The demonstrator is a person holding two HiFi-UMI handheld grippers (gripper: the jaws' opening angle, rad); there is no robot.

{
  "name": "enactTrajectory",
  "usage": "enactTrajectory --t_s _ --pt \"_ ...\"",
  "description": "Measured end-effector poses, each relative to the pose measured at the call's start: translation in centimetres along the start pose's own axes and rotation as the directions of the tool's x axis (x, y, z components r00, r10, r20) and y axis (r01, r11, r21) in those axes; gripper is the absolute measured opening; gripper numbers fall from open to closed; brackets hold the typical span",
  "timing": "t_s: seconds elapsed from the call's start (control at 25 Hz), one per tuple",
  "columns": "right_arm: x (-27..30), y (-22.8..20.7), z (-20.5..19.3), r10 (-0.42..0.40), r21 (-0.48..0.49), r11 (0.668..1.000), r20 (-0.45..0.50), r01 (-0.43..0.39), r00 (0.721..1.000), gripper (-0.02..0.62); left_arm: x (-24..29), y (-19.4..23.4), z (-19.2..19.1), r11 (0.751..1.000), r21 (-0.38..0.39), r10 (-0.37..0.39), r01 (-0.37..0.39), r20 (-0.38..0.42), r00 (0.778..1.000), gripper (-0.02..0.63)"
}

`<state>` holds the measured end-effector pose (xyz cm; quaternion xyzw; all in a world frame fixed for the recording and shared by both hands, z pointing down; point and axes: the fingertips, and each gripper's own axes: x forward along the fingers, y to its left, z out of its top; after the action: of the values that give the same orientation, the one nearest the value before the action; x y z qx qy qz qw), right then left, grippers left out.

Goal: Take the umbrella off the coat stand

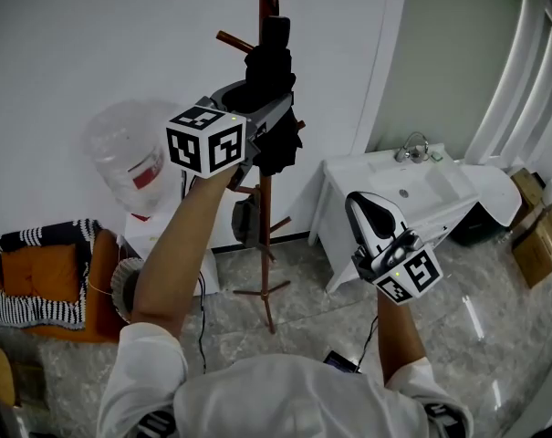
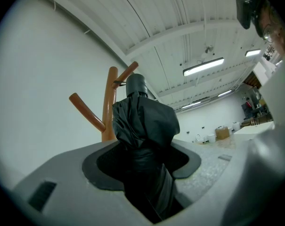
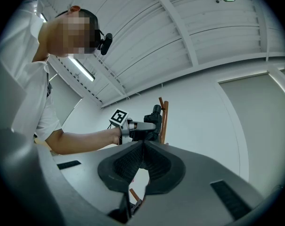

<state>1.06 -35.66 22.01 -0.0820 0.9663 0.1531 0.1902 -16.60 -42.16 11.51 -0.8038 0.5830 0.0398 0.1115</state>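
A folded black umbrella point(image 1: 274, 80) stands upright against the top of the brown wooden coat stand point(image 1: 265, 199). My left gripper point(image 1: 265, 121) is raised to it and shut on its bunched fabric. In the left gripper view the umbrella point(image 2: 144, 126) fills the gap between the jaws, with the stand's post and pegs point(image 2: 108, 102) just behind it. My right gripper point(image 1: 374, 222) hangs lower, to the right, shut with nothing in it. In the right gripper view its pads point(image 3: 142, 149) meet, and beyond them show the left gripper point(image 3: 143, 125), the umbrella point(image 3: 155, 118) and the stand point(image 3: 164, 121).
A dark bag point(image 1: 244, 222) hangs lower on the stand. A water jug point(image 1: 130, 162) stands to its left, and a chair with an orange cushion point(image 1: 38, 290) is further left. A white sink cabinet point(image 1: 412, 190) is to the right, with cardboard boxes point(image 1: 536, 235) beyond.
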Motion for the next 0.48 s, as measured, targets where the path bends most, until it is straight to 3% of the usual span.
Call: enactTrajectory --t_s 0.48 --pt "-0.6 -0.1 -0.1 -0.017 0.003 1.0 -0.008 0.017 1.0 0.015 -0.5 -1.3 4.0 0.999 0.008 -0.041 0.041 0.087 0.995 0.247"
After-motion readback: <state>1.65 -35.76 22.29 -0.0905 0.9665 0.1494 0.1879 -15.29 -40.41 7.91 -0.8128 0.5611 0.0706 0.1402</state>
